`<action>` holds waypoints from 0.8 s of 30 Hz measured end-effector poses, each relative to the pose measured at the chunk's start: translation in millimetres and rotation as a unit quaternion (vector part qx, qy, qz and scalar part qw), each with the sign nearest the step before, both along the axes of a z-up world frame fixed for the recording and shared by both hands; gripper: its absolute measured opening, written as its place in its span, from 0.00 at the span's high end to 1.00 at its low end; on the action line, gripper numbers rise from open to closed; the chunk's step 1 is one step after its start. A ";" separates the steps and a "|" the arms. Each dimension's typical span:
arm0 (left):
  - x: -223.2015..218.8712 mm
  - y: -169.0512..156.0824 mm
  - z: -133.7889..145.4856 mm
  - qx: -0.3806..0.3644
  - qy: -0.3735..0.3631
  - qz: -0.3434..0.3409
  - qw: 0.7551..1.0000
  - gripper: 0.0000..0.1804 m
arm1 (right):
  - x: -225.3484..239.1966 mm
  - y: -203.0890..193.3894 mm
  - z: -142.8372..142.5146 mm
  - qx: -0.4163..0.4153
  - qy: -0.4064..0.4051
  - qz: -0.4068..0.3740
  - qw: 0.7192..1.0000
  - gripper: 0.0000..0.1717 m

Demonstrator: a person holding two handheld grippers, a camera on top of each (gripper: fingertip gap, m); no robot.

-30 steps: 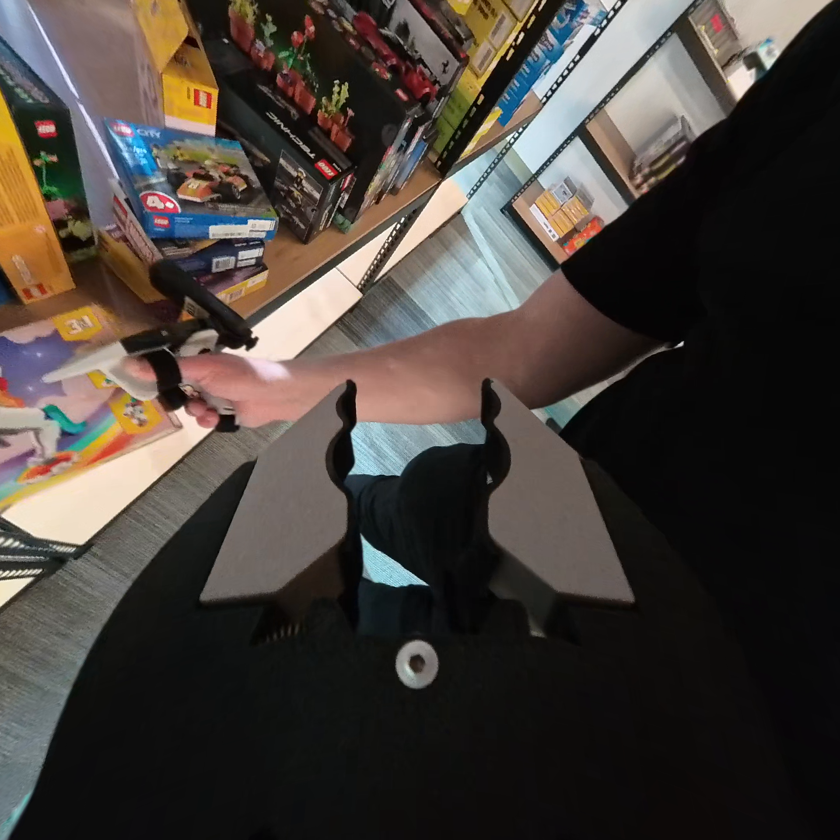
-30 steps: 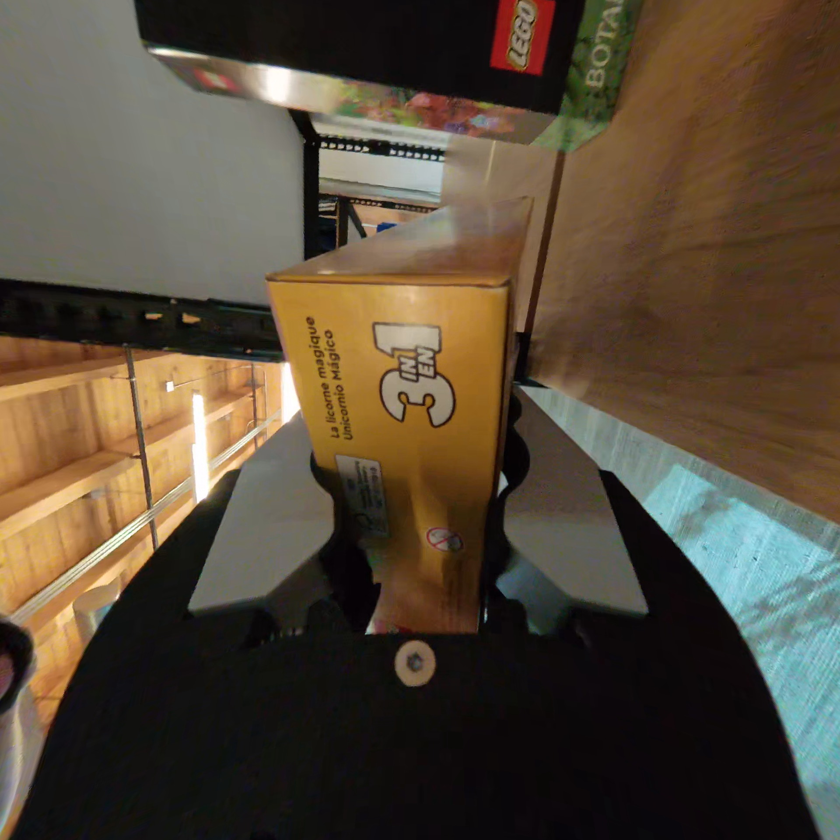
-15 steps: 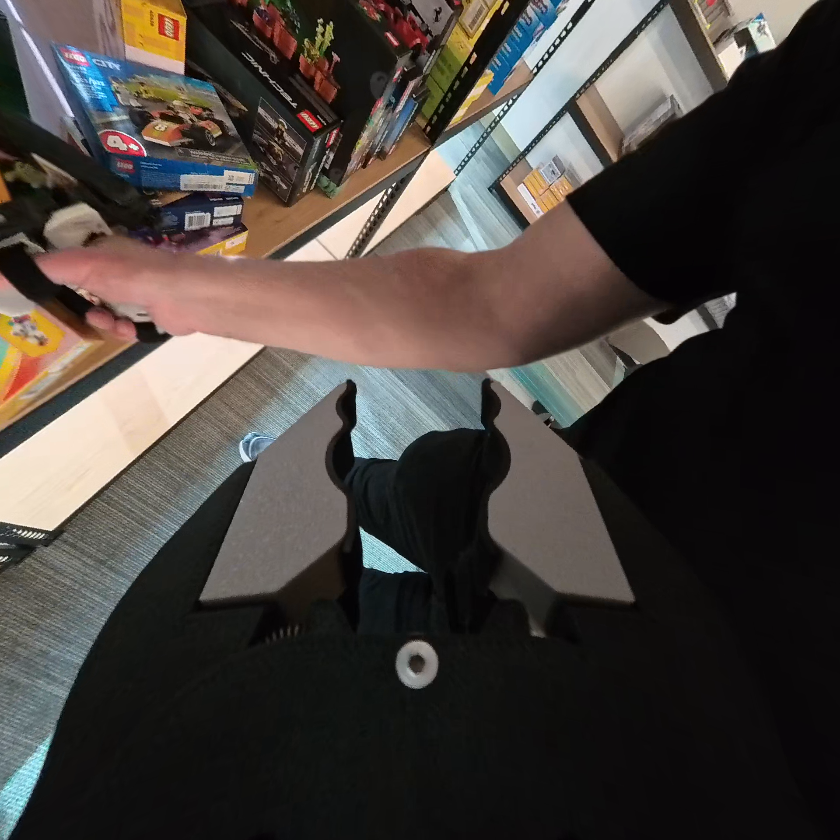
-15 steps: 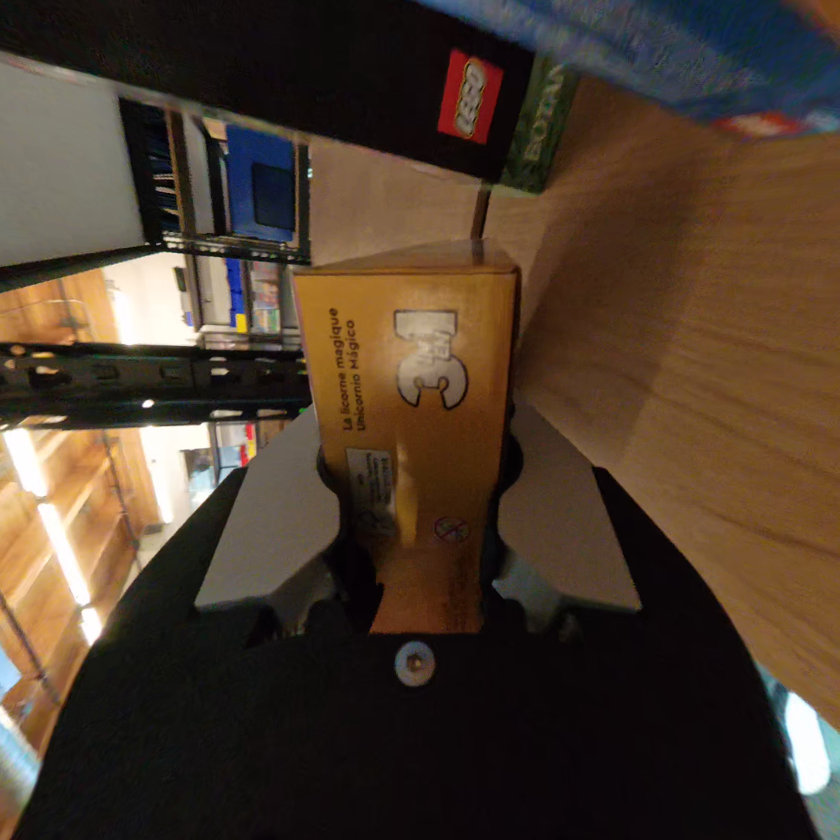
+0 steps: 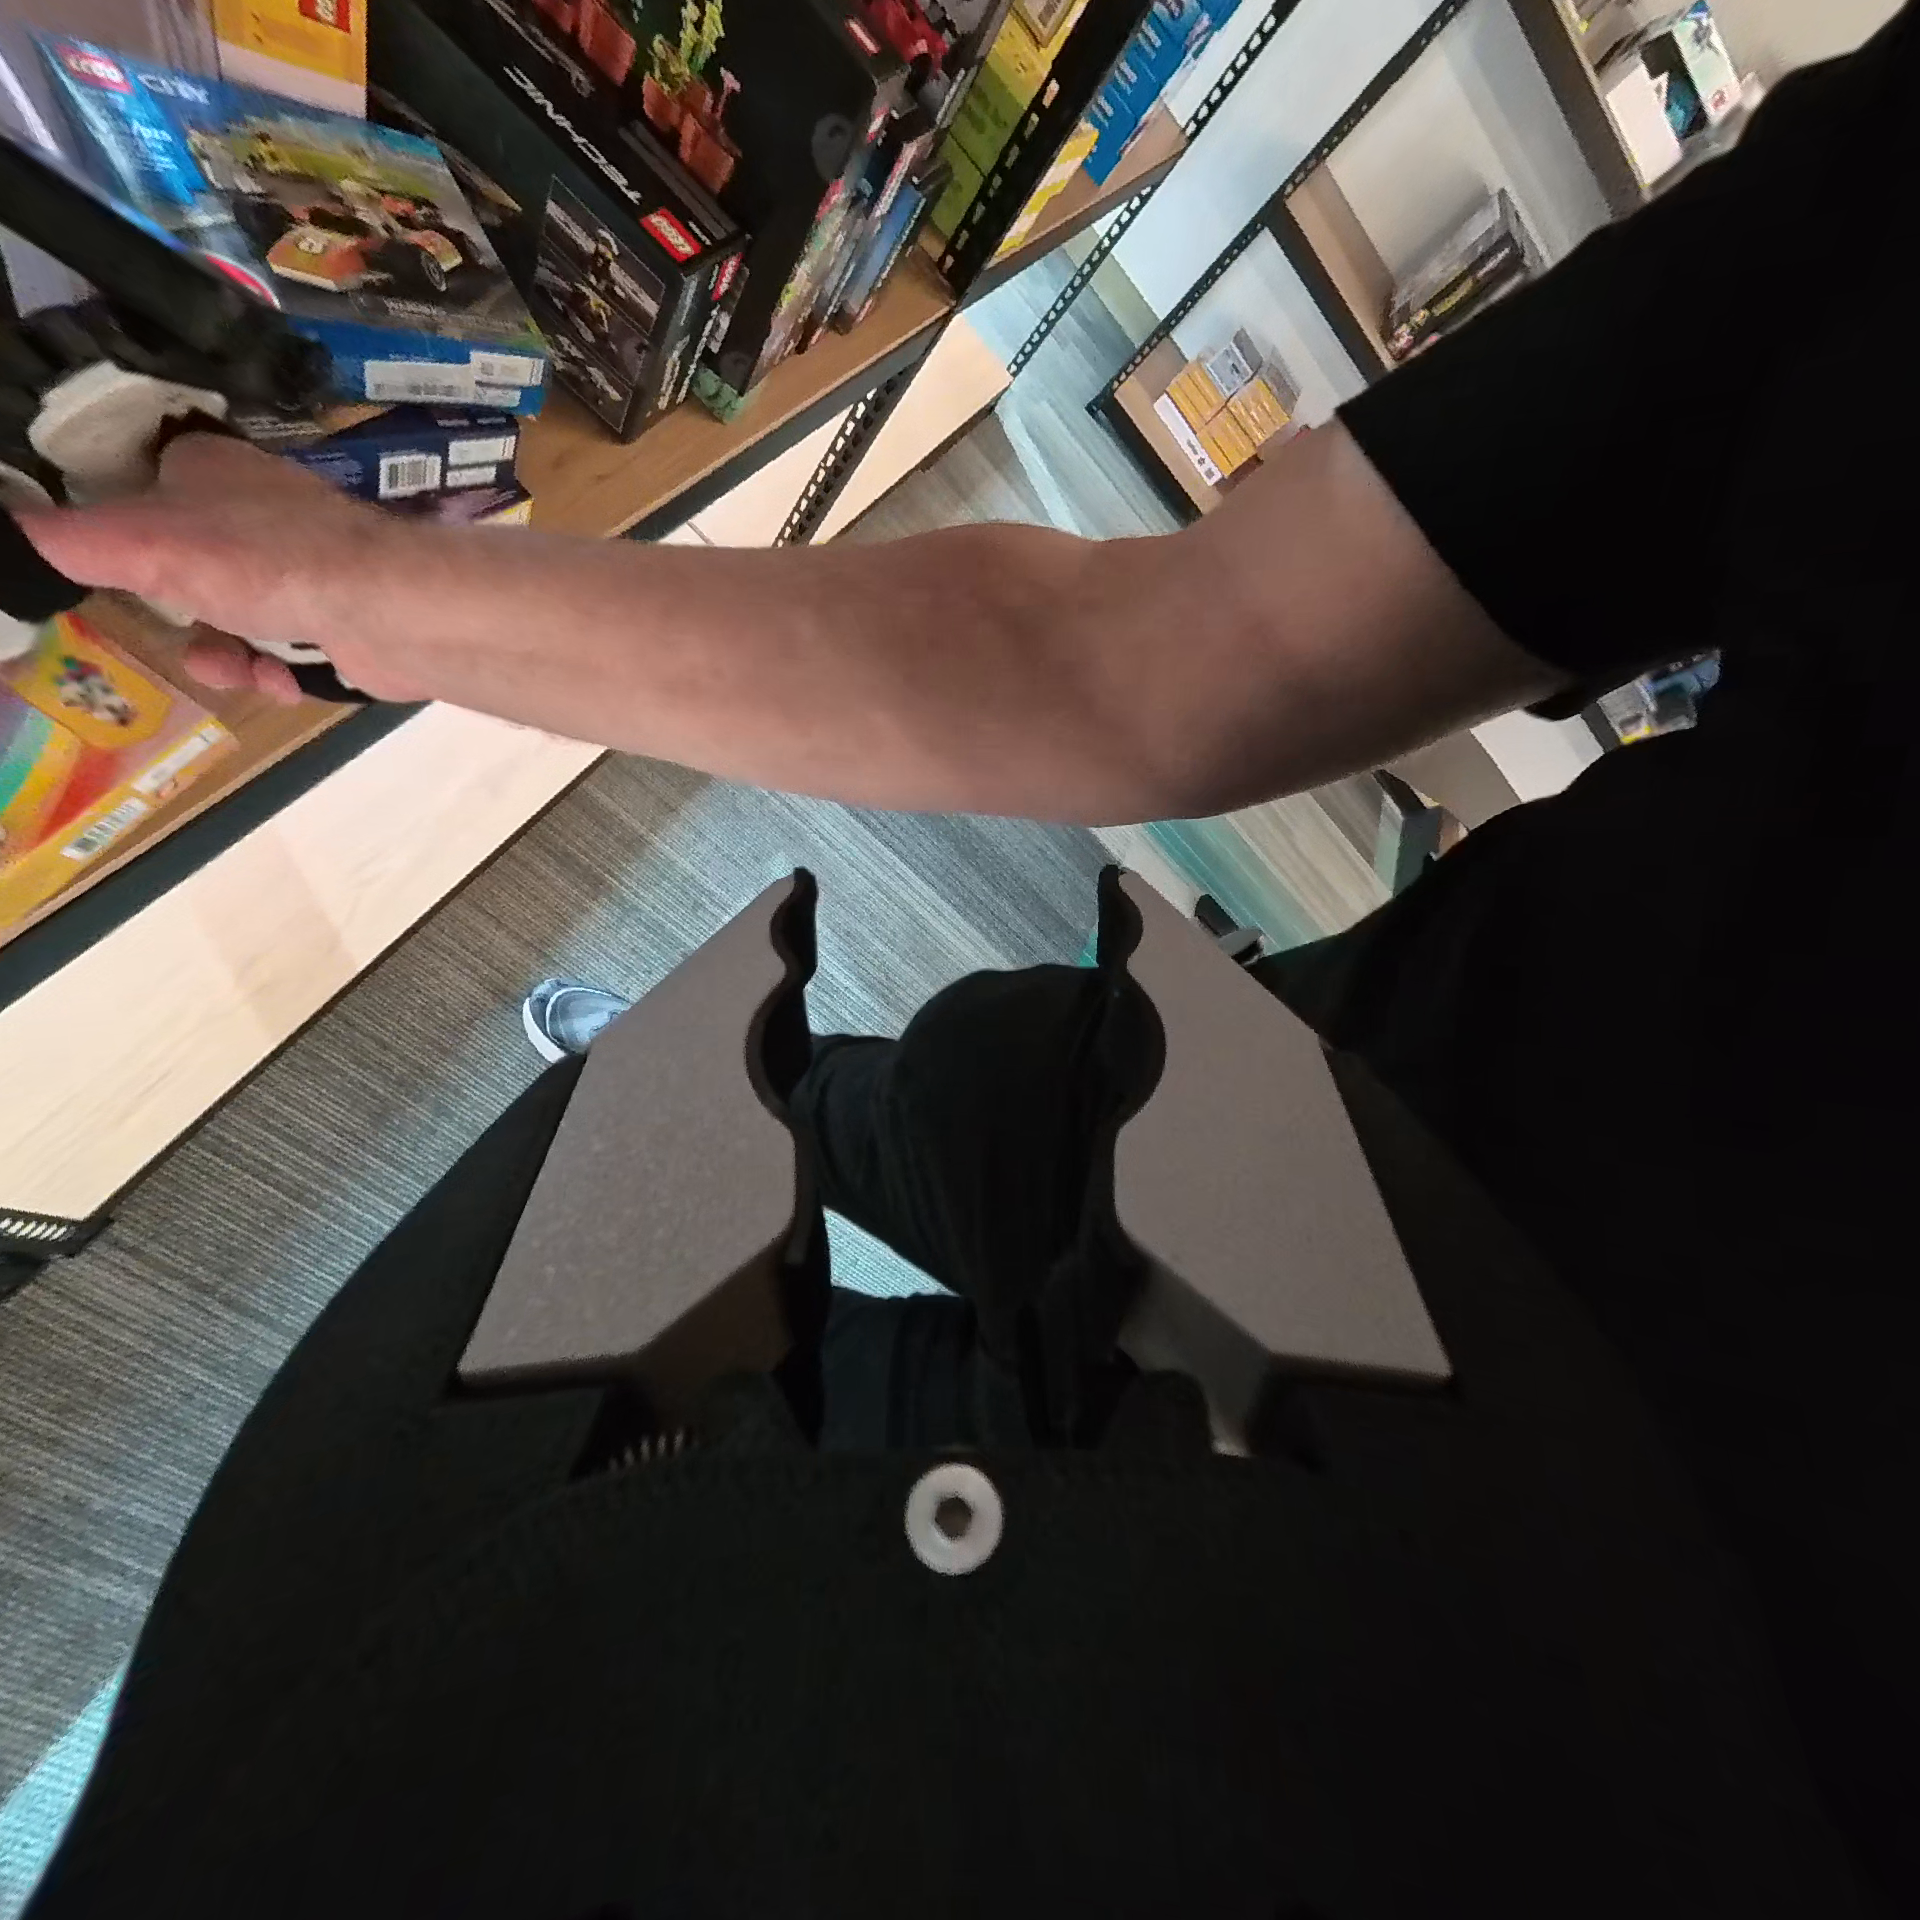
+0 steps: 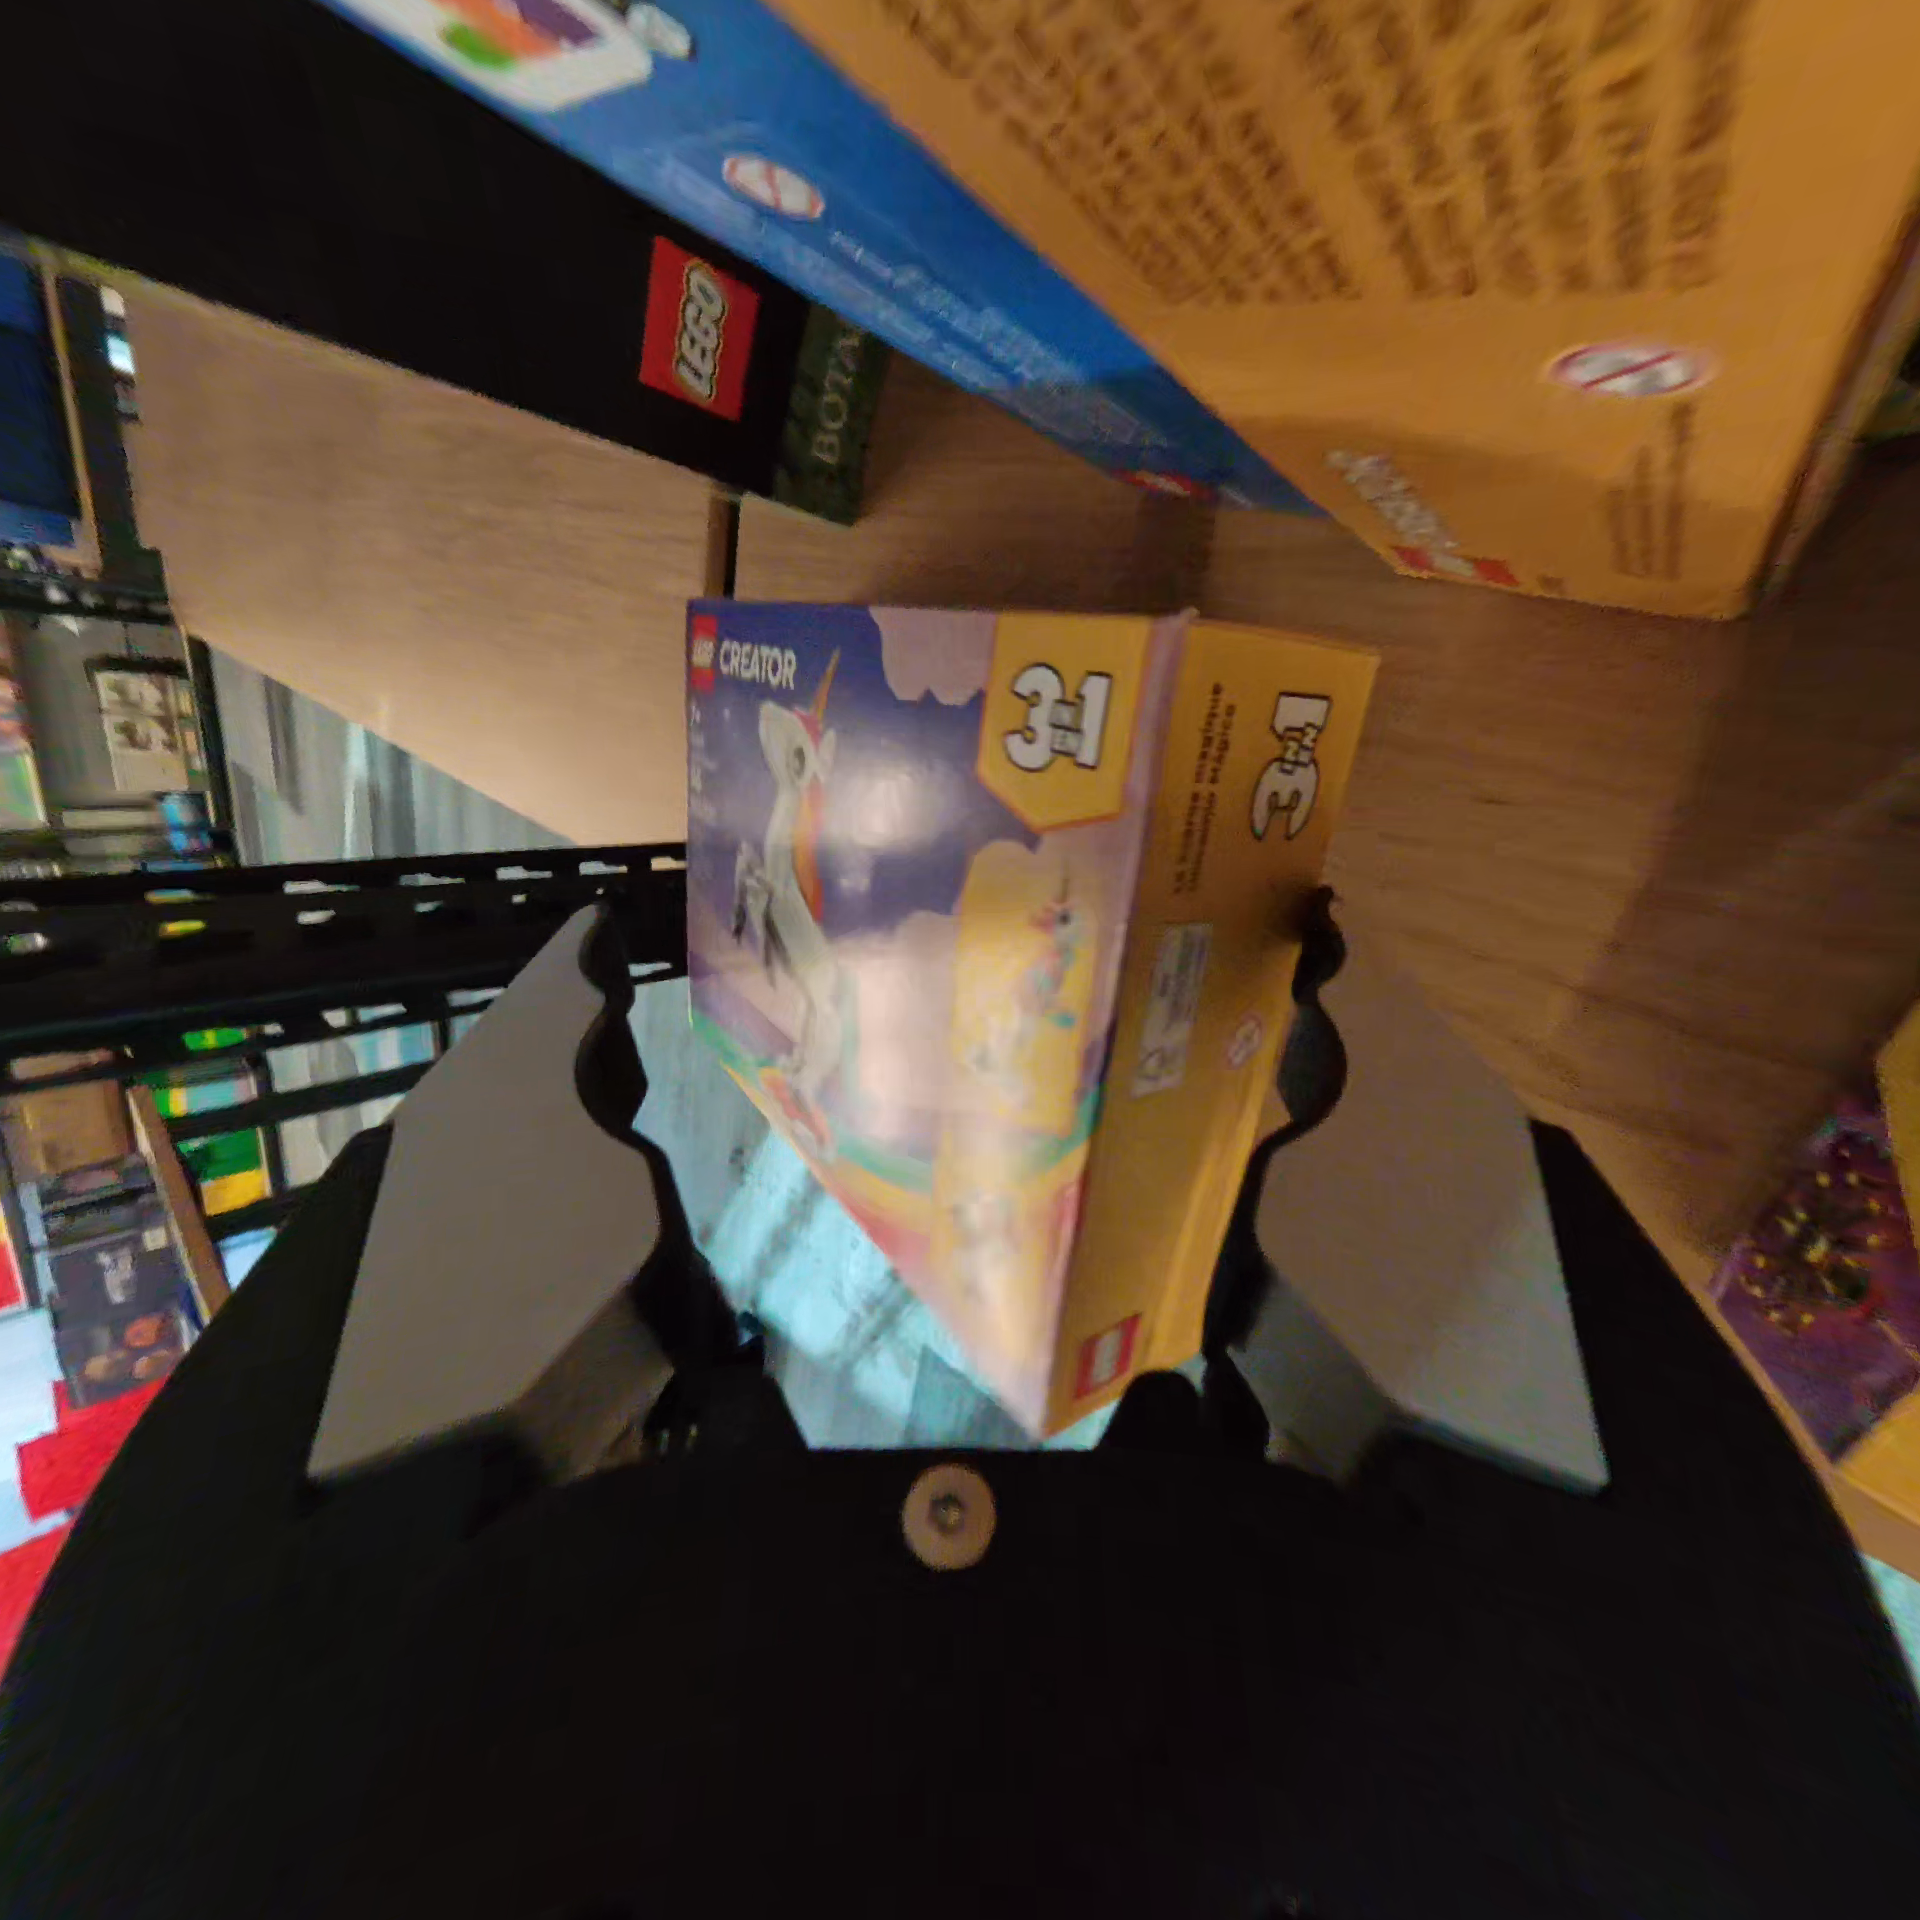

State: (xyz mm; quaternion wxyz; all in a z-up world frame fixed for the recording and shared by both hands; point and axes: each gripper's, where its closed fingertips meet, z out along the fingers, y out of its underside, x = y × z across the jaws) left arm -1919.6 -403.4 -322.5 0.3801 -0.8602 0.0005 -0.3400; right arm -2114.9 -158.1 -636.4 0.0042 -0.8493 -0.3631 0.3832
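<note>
Since a moment ago your right tool has spread wide, so the yellow-and-purple unicorn box stands unclamped between its fingers on the wooden shelf, nearer the right finger, while your left tool hangs open and empty.

The left wrist view is bright and evenly daylit, sharp on the striped carpet, with motion blur only at the far left edge and shelf rails bowed by the wide lens. The right wrist view is dim and amber-toned, smeared by motion across the cardboard carton and wooden shelf board; the unicorn toy box is soft, with faint glare on its face.
</note>
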 end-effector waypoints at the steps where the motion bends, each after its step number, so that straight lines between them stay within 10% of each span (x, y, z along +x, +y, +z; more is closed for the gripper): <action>1: 0.3 0.8 -0.2 0.001 -0.001 -0.003 1.000 0.71 | -0.9 2.6 2.7 -0.013 0.004 -0.012 1.000 0.28; 9: 0.2 10.1 4.9 0.018 -0.001 -0.009 1.000 0.70 | 10.4 -5.3 59.1 -0.013 0.081 -0.021 0.996 0.36; 16: -10.5 49.7 66.0 0.107 0.049 -0.026 0.993 0.68 | 106.9 -93.3 148.1 -0.015 0.200 0.106 0.974 0.43; 20: -9.5 98.5 125.3 0.189 0.097 -0.040 0.976 0.66 | 183.9 -137.8 236.3 0.043 0.318 0.204 0.925 0.55; 24: 7.4 165.2 176.1 0.251 0.123 -0.051 0.959 0.63 | 228.1 -68.2 377.7 0.180 0.417 0.130 0.881 0.66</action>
